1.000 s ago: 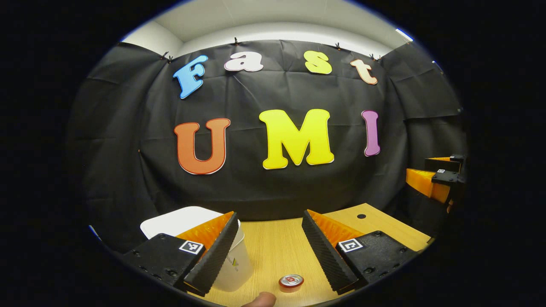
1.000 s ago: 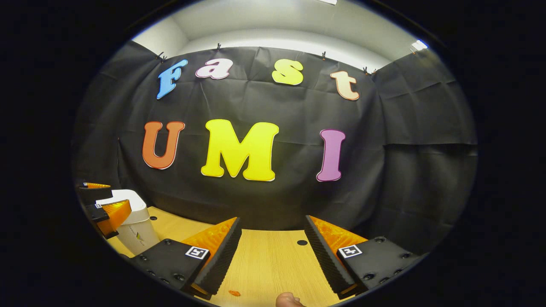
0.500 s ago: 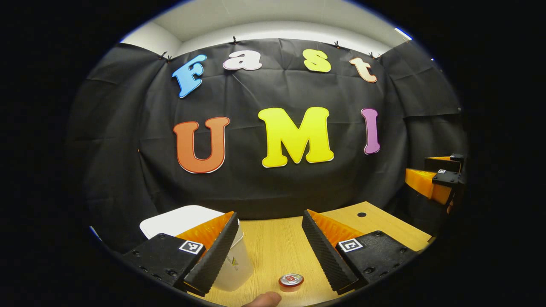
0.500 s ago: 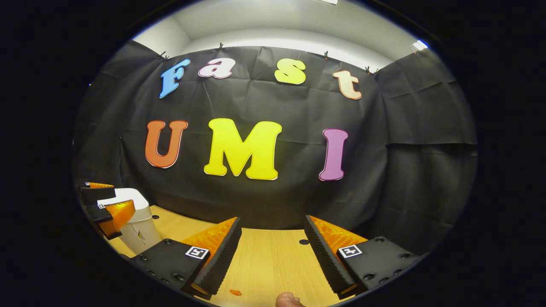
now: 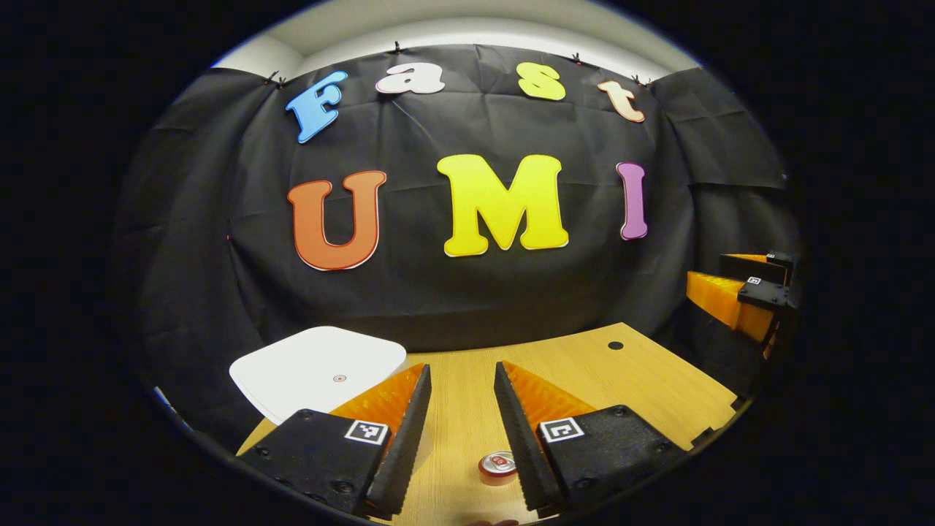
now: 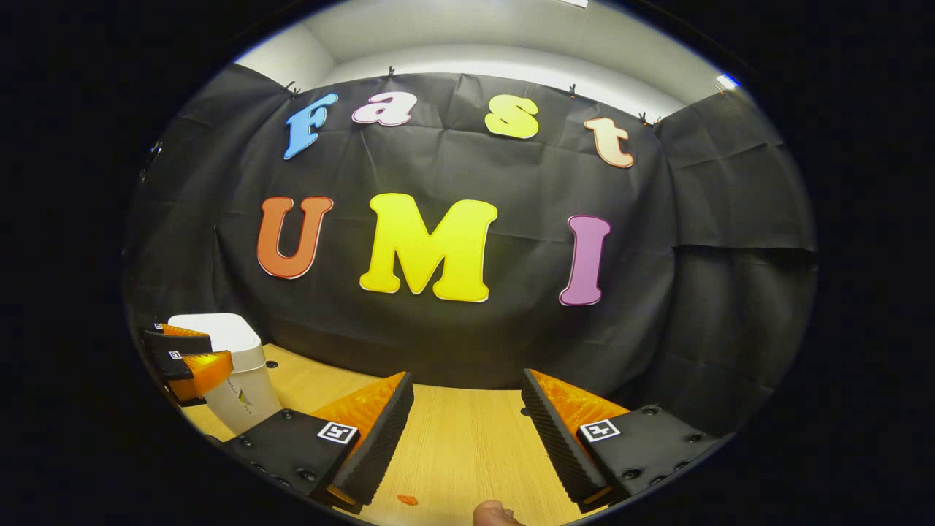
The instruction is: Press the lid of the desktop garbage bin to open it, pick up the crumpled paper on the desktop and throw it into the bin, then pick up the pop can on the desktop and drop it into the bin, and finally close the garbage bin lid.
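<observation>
Bin [image 5: 318, 369] — white plastic, rounded-square lid shut; left gripper [image 5: 462, 438] fingers part-closed, empty; right gripper [image 6: 467, 438] spread wide.

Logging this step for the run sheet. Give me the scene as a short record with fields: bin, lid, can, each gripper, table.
bin: white garbage bin, standing on the table's left part
lid: white lid, down on the bin
can: pop can, upright on the table, beside the left gripper's fingers, not held
left gripper: left gripper, above the table, fingers partly open, holding nothing
right gripper: right gripper, fingers wide open, holding nothing
table: wooden table, small orange scrap near its front
</observation>
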A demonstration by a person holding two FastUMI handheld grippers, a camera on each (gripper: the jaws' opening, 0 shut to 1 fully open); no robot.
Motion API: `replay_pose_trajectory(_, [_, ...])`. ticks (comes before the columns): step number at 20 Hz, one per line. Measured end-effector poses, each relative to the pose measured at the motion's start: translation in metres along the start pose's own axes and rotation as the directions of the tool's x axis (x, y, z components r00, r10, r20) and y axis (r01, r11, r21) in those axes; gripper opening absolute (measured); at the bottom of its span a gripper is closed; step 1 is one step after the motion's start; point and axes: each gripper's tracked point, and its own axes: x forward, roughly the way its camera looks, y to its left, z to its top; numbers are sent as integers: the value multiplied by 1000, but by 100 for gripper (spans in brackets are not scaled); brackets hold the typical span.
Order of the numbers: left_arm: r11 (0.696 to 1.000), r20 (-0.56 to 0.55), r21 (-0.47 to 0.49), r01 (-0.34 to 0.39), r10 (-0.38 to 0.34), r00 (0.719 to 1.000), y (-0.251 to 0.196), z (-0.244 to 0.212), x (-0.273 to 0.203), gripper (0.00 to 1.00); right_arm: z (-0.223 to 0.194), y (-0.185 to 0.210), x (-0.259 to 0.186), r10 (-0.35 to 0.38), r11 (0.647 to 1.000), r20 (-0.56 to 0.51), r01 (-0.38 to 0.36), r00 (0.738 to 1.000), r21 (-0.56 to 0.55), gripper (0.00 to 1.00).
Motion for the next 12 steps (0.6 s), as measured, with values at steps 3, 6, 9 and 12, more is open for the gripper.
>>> replay_pose_trajectory(3, [1000,3,-14,-25,25,1000,10,-2,2,52,-4,9,3,19,1000,-8,-19,1000,-10,94])
replay_pose_trajectory(6, [997,-47,-31,-67,66,997,22,-16,5,24,-4,17,4,32,999,-14,-33,999,-22,94])
replay_pose_trajectory(9, [995,-78,-35,-94,91,993,32,-22,8,16,-7,25,6,52,998,-19,-53,998,-39,94])
replay_pose_trajectory(12, [994,-98,-54,-93,87,991,36,-21,13,4,-12,29,8,64,997,-37,-66,997,-45,94])
